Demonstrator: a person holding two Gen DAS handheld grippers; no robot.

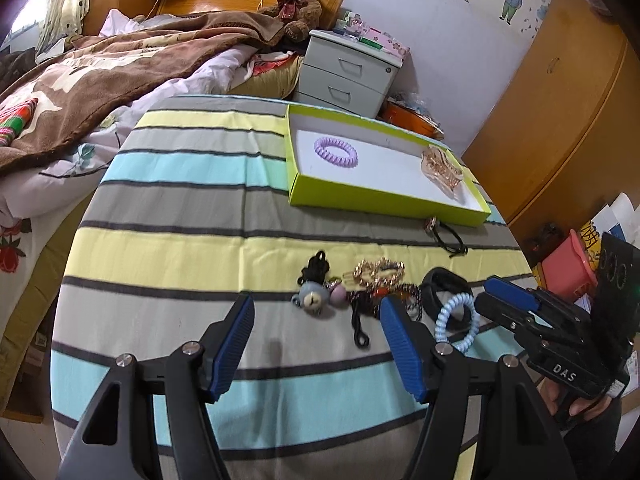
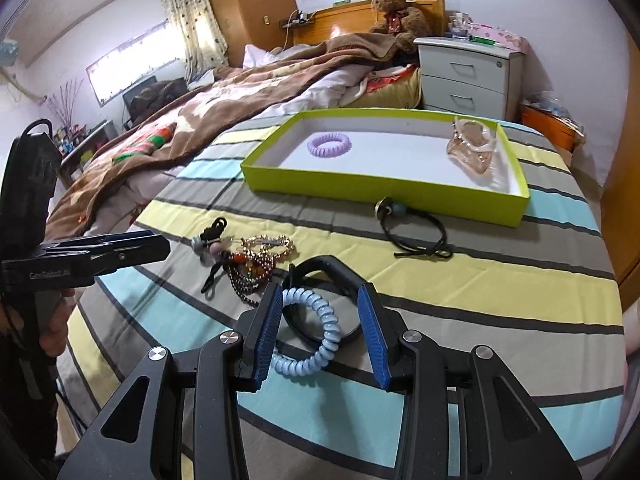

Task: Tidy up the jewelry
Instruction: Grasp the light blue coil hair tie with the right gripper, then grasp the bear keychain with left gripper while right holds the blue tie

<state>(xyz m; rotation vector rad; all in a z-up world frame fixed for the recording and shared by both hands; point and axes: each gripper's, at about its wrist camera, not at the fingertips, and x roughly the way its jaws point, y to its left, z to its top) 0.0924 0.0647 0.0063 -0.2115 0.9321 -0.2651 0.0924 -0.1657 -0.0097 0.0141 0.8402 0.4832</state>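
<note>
Striped cloth [image 1: 180, 240] covers the table we work on, and its left half lies bare right up to the bed [image 1: 80, 80] along that edge. Our green tray [image 2: 384, 188] sits toward the far right, its near wall close to a black cord [image 2: 416, 236] lying on the cloth; inside it a purple coil [image 2: 329, 145] rests at the left and a pink clip [image 2: 474, 148] at the right, well apart with white floor between them. Nearer us the remaining pieces cluster together: a black band [image 2: 340, 268], a tangle of beads [image 1: 378, 272] and a bear charm [image 1: 314, 300]. Our left gripper [image 1: 316, 344] hovers with fingers spread wide and nothing between them, above open cloth just left of the cluster. Our right gripper [image 2: 318, 328] has its fingers parted around a blue coil [image 2: 316, 332], which lies partly over the band; whether the pads touch it we cannot tell. Only the left view shows the wardrobe [image 1: 560, 100] close behind the tray's right end; only the right view shows the window [image 2: 132, 60] beyond the bed.
</note>
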